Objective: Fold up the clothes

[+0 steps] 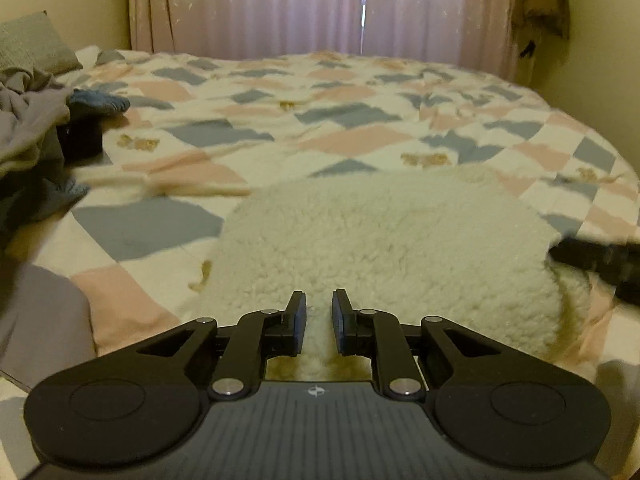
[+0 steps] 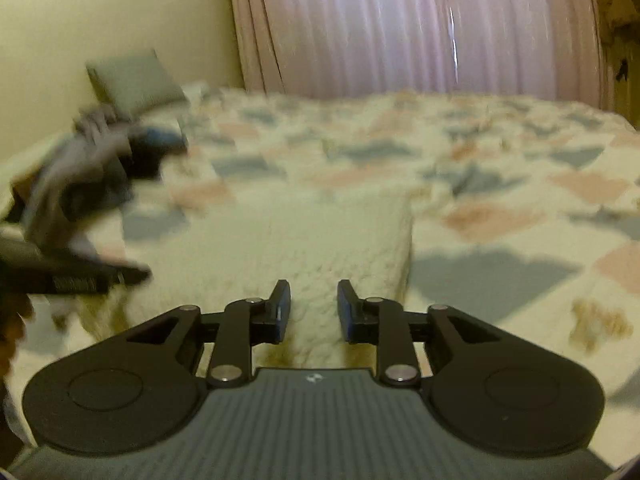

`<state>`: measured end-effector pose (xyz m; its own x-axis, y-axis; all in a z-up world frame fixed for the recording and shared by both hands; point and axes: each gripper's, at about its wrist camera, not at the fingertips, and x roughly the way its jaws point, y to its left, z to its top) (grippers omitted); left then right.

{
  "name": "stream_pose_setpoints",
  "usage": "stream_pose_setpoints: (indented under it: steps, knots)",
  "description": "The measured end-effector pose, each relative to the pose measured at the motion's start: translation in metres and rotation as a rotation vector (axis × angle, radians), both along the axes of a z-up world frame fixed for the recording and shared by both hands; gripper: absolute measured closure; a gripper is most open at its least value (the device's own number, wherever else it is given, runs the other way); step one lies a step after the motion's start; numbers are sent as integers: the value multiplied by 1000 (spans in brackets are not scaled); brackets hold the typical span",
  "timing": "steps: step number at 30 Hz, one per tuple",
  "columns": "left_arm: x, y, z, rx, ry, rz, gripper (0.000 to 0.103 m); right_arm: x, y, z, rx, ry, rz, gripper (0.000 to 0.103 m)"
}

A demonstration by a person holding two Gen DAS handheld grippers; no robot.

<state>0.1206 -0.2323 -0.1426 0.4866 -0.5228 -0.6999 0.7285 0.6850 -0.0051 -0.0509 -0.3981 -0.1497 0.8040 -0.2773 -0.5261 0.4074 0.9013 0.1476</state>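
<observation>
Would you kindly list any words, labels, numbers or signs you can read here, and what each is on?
No readable words or numbers.
Left gripper body: small white round emblem, no letters.
Right gripper body: similar white emblem, blurred.
Quilt, fleece garment and curtain: no text.

You have a patchwork quilt of pink, grey-blue and cream diamonds [image 1: 320, 120] spread across the bed. Behind it hang pale pink pleated curtains [image 1: 300, 8], and a grey-green square pillow [image 2: 136, 82] leans against the cream wall [image 2: 100, 8].
</observation>
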Motion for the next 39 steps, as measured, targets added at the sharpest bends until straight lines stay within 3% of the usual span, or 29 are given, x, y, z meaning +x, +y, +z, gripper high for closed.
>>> stream_pose_setpoints:
  steps: [2, 5, 7, 12, 24, 31, 39]
  knots:
    - [-2, -1, -3, 14, 0, 12, 86, 10, -2, -9, -5, 29, 4, 76]
    - [-10, 5, 7, 16, -17, 26, 83, 9, -9, 1, 32, 22, -10, 76]
    - [-16, 13, 15, 5, -12, 37, 72, 0, -5, 15, 33, -17, -26, 76]
    - [-32, 37, 28, 5, -12, 76, 65, -33, 23, 37, 52, -59, -65, 61]
    - [-90, 92, 40, 42, -44, 106, 35, -86, 91, 42, 81, 31, -123, 33]
    - [-122, 116, 46, 55, -76, 121, 14, -106, 116, 55, 36, 70, -151, 7]
    - [-156, 133, 51, 28, -81, 124, 6, -131, 134, 67, 19, 70, -160, 1]
